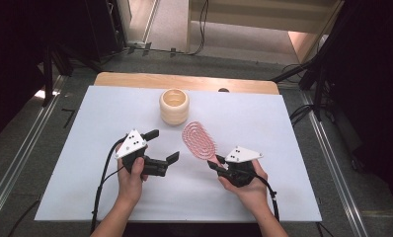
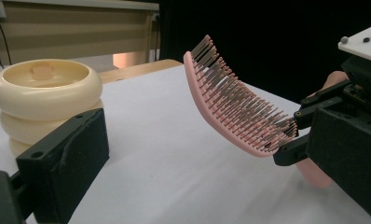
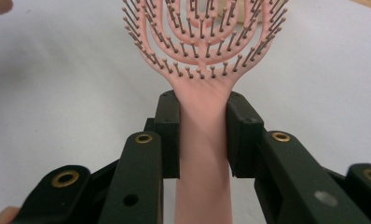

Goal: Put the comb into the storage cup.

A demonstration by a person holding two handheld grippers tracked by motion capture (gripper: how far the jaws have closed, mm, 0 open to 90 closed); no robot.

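Note:
A pink hairbrush (image 1: 198,139) with an oval, open-ribbed head sits mid-table, bristles up. My right gripper (image 1: 218,166) is shut on its handle just below the head; in the right gripper view both black pads (image 3: 170,135) press the pink handle (image 3: 203,154) from either side. The left gripper view shows the brush (image 2: 230,109) tilted, with its head raised off the white surface. My left gripper (image 1: 163,145) is open and holds nothing, to the left of the brush, its jaws pointing toward it. A cream ribbed pot (image 1: 174,106) stands behind the brush, apart from both grippers.
A white sheet (image 1: 86,148) covers the table, with a strip of wooden edge (image 1: 135,79) at the back. The cream pot (image 2: 44,100) looms close at the left of the left gripper view. Dark floor, stands and cables surround the table.

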